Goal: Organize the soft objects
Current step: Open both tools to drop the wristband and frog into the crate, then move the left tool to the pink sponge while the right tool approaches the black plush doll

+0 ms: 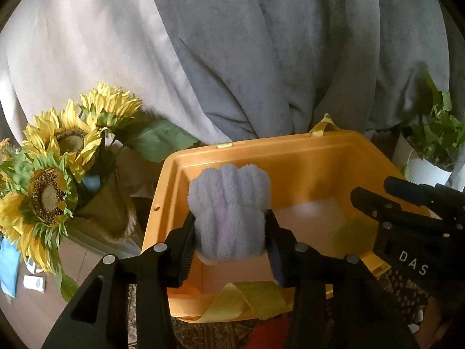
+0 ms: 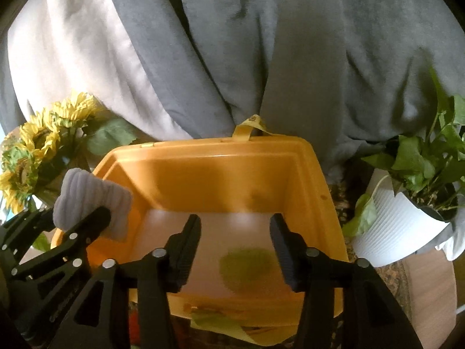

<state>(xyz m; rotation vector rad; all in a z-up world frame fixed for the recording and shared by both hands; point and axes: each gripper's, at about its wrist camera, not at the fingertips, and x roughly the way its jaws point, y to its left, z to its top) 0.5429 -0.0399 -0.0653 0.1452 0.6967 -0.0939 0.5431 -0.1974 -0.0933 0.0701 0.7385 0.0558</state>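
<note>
While clamped between left jaws, fuzzy sock [image 1: 229, 212] hangs over bin [image 1: 305, 157] — upright

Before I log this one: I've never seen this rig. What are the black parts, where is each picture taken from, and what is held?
Each picture comes from a camera on a hand-held claw, looking along its two black fingers. The left claw is shut on a fluffy lavender sock above an orange bin; the right claw's view shows that sock over the bin's left rim. The right claw is open and holds nothing, over the bin. Sunflowers stand left, a potted plant right, and grey cloth behind.
</note>
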